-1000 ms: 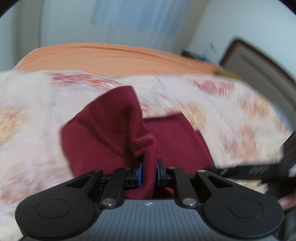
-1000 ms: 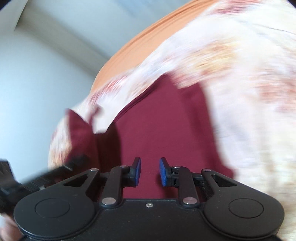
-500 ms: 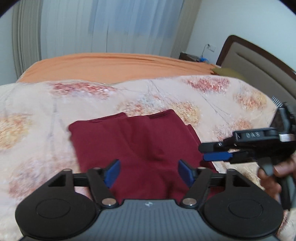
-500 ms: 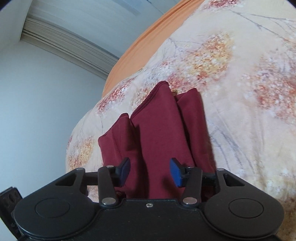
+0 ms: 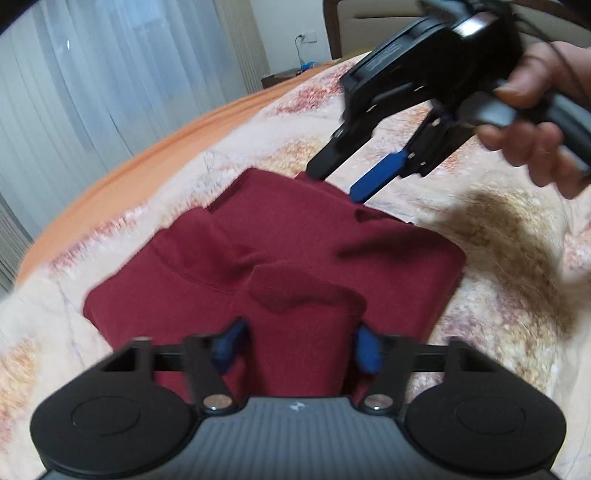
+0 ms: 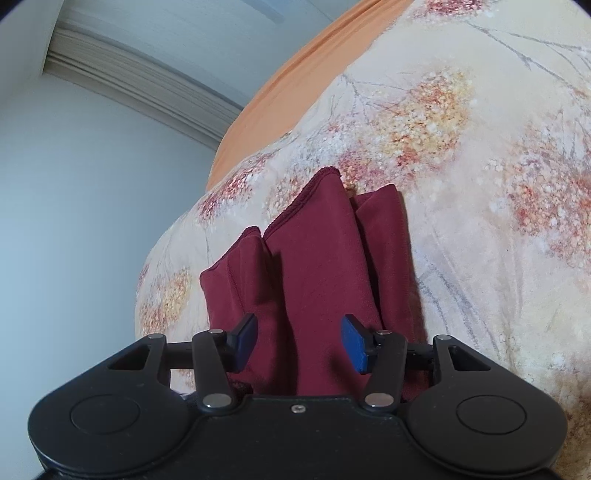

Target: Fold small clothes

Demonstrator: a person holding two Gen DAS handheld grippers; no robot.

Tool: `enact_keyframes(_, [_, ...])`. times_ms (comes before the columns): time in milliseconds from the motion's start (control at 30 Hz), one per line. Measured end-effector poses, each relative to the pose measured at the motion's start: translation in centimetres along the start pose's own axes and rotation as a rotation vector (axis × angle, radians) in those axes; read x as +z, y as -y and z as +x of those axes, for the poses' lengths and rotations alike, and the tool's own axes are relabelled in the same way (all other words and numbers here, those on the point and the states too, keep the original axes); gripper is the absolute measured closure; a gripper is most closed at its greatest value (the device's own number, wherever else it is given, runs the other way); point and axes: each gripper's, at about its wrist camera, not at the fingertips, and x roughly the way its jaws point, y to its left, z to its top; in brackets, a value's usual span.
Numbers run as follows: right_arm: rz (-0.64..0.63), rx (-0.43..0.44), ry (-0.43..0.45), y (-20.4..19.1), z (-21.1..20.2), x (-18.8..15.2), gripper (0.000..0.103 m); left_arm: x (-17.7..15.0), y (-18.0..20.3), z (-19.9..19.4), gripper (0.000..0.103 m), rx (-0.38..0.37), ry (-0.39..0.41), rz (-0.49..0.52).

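A dark red garment [image 5: 295,254] lies folded in layers on the floral bedspread [image 5: 517,266]. My left gripper [image 5: 297,349] is open, low over its near edge, with a raised fold of the cloth between its jaws. My right gripper [image 5: 338,182] shows in the left wrist view, open, its tips at the garment's far edge, held by a hand [image 5: 539,122]. In the right wrist view the right gripper [image 6: 300,341] is open above the garment [image 6: 317,258], whose folded layers run away from it.
An orange sheet [image 5: 122,173] covers the far part of the bed. White curtains [image 5: 110,74] hang behind it, with a dark headboard [image 5: 332,22] and a small nightstand [image 5: 280,75] at the back right. A pale wall [image 6: 74,221] fills the left of the right wrist view.
My left gripper let go of the lifted red fold, opened, and moved down close over the garment's near edge. My right gripper opened wider and moved to the far edge.
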Motion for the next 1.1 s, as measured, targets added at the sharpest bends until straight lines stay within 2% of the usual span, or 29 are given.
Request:
enact_keyframes(33, [-0.004, 0.006, -0.006, -0.1, 0.0, 0.1, 0.045, 0.0, -0.9, 0.1, 0.08, -0.024, -0.001, -0.052])
enact_keyframes(67, [-0.003, 0.017, -0.015, -0.2, 0.1, 0.3, 0.044, -0.1, -1.8, -0.3, 0.087, -0.044, 0.015, -0.11])
enact_keyframes(133, [0.024, 0.046, -0.04, -0.2, 0.9, 0.9, 0.04, -0.5, -3.5, -1.5, 0.091, -0.074, 0.06, -0.2])
enact_keyframes(200, [0.06, 0.084, -0.069, -0.3, 2.2, 1.3, 0.036, -1.1, -4.2, -3.1, 0.092, -0.081, 0.095, -0.243])
enact_keyframes(433, [0.233, 0.203, -0.161, -0.9, 8.5, 1.7, 0.034, -3.0, -5.2, -6.9, 0.092, -0.07, 0.146, -0.303])
enact_keyframes(533, [0.254, 0.235, -0.181, -1.8, 10.5, 2.1, 0.03, -3.1, -5.0, -7.1, 0.092, -0.076, 0.141, -0.303])
enact_keyframes(600, [0.24, 0.223, -0.179, -2.4, 11.4, 2.6, 0.03, -3.2, -5.1, -7.1, 0.092, -0.083, 0.142, -0.314])
enact_keyframes(667, [0.176, 0.182, -0.157, -3.1, 11.8, 3.0, 0.04, -3.0, -5.2, -6.9, 0.092, -0.092, 0.145, -0.326])
enact_keyframes(733, [0.09, 0.137, -0.143, -3.7, 11.8, 3.4, 0.092, -2.7, -5.1, -6.7, 0.092, -0.094, 0.146, -0.332])
enact_keyframes(833, [0.013, 0.15, -0.114, -4.1, 10.5, 3.7, 0.092, -1.8, -5.0, -7.0, 0.092, -0.116, 0.164, -0.348])
enact_keyframes(967, [-0.001, 0.195, -0.038, -3.0, 6.3, 5.0, 0.092, -0.4, -4.6, -8.1, 0.092, -0.182, 0.224, -0.348])
enact_keyframes(1100, [-0.018, 0.137, -0.009, -0.6, 3.1, 5.7, 0.092, 0.4, -4.0, -8.0, 0.092, -0.24, 0.239, -0.328])
